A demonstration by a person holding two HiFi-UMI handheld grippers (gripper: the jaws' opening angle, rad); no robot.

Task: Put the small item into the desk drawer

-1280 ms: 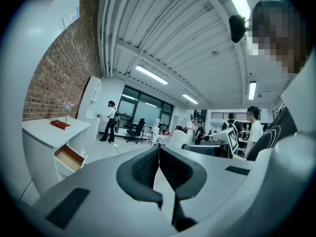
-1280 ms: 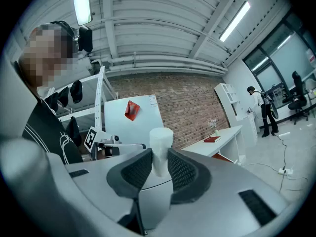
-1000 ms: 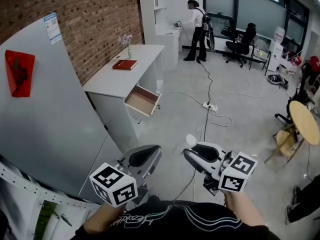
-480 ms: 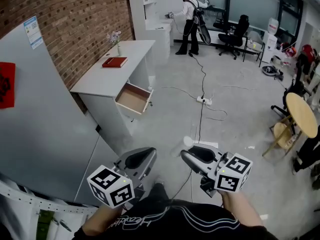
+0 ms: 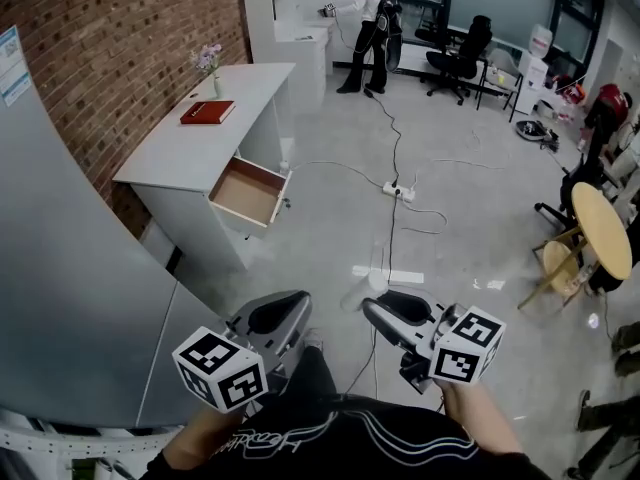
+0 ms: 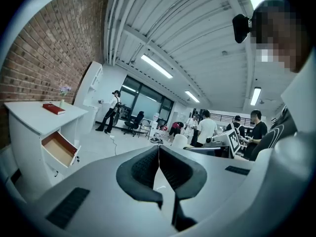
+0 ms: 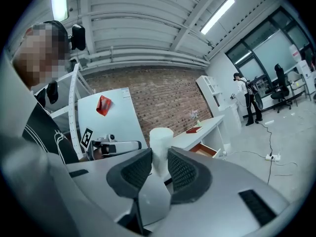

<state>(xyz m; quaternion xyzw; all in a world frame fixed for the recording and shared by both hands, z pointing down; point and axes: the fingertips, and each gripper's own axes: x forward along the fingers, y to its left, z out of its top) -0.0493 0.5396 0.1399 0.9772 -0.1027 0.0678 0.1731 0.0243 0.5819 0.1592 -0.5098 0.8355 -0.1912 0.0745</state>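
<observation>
In the head view, we hold the left gripper [image 5: 283, 313] and right gripper [image 5: 378, 315] low over the floor, well apart from the white desk [image 5: 190, 148] and its open drawer [image 5: 245, 193]. In the left gripper view, our jaws meet with nothing between them. In the right gripper view, our jaws clamp the small white item [image 7: 161, 137].

I see the white desk [image 5: 185, 158] with its drawer [image 5: 247, 192] pulled open. A red book [image 5: 207, 112] and a flower vase [image 5: 213, 78] rest on the desktop. A power strip [image 5: 396, 191] with cables [image 5: 400, 138] lies on the floor [image 5: 480, 238].
</observation>
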